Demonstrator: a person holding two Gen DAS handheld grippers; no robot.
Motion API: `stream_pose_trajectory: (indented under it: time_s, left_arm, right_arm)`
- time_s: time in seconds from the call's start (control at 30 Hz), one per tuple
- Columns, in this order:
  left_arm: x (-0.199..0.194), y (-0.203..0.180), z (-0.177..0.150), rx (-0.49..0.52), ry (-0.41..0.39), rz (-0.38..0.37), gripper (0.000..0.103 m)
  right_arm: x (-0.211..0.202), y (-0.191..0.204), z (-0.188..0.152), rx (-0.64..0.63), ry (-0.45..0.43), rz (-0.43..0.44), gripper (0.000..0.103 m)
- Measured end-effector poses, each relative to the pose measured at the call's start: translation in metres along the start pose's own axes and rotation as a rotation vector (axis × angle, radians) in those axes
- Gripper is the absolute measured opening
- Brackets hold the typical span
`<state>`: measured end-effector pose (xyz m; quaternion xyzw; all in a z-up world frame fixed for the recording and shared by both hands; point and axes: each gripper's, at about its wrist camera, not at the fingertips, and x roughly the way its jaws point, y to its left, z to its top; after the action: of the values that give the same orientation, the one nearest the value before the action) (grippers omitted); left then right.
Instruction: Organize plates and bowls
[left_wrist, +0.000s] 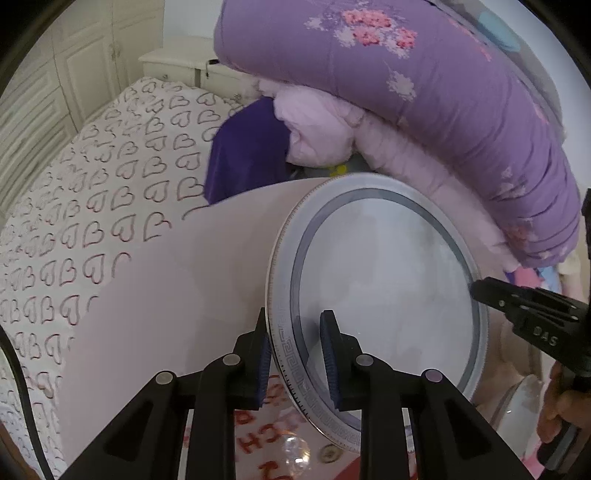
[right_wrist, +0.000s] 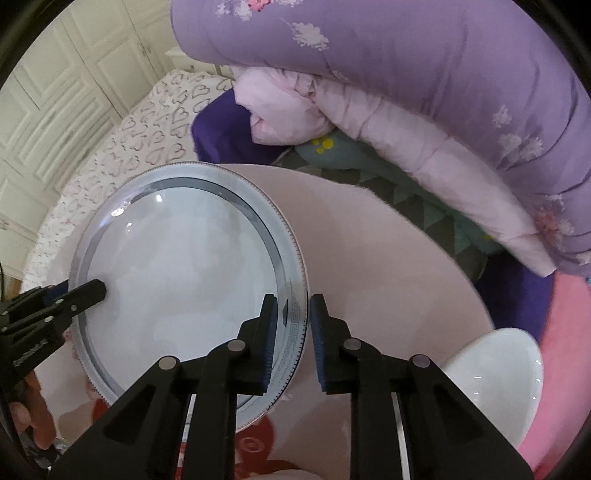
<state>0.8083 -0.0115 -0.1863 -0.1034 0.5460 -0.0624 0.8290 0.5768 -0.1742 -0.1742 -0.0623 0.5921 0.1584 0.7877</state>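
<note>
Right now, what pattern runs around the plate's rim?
A grey Greek-key band on the plate, edged with fine tick marks; clearest in the right wrist view.

The plate (right_wrist: 177, 288) was pale grey-white with a dark grey ring and a Greek-key border. The bowl (right_wrist: 495, 373) was plain white. The bedsheet (left_wrist: 110, 184) was white with outlined hearts; the quilt (left_wrist: 424, 92) was purple with pink flowers, its lining pale pink.
</note>
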Motion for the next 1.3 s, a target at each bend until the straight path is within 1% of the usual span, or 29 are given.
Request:
stream_pose_trajectory:
  time_s: [0.07, 0.13, 0.17, 0.2, 0.3, 0.4, 0.47, 0.63, 0.93, 1.1, 1.3]
  left_arm:
    - [0.000, 0.003, -0.001, -0.001, 0.013, -0.010, 0.021]
    - [0.001, 0.006, -0.002, -0.007, 0.026, -0.012, 0.021]
    - [0.002, 0.007, -0.002, -0.009, 0.030, -0.011, 0.022]
    - [0.001, 0.008, -0.002, -0.011, 0.027, -0.015, 0.022]
    - [0.001, 0.007, -0.001, -0.005, 0.022, -0.007, 0.022]
    - [0.001, 0.006, 0.000, -0.003, 0.018, 0.007, 0.022]
    - [0.001, 0.008, -0.001, -0.012, 0.012, 0.013, 0.022]
    - [-0.008, 0.018, -0.006, -0.035, -0.008, 0.008, 0.022]
    - [-0.054, 0.034, -0.022, -0.035, -0.056, 0.007, 0.022]
    - [-0.087, 0.045, -0.041, -0.040, -0.057, -0.012, 0.022]
    - [-0.133, 0.054, -0.072, -0.022, -0.074, -0.023, 0.022]
  right_arm:
    - [0.002, 0.006, 0.000, -0.017, 0.006, -0.011, 0.018]
    - [0.004, 0.007, 0.002, -0.004, 0.016, -0.003, 0.018]
    - [0.007, 0.007, 0.002, 0.008, 0.028, 0.011, 0.018]
    - [0.010, 0.006, 0.002, 0.018, 0.032, 0.026, 0.020]
    - [0.014, -0.001, 0.002, 0.063, 0.037, 0.075, 0.021]
    - [0.013, -0.002, -0.002, 0.070, 0.021, 0.105, 0.021]
    - [0.011, -0.001, -0.008, 0.076, 0.011, 0.142, 0.021]
    - [0.003, 0.006, -0.016, 0.083, -0.025, 0.190, 0.019]
    - [-0.022, 0.026, -0.024, 0.075, -0.074, 0.233, 0.019]
    - [-0.040, 0.036, -0.040, 0.088, -0.093, 0.250, 0.019]
    - [-0.071, 0.053, -0.066, 0.078, -0.127, 0.240, 0.019]
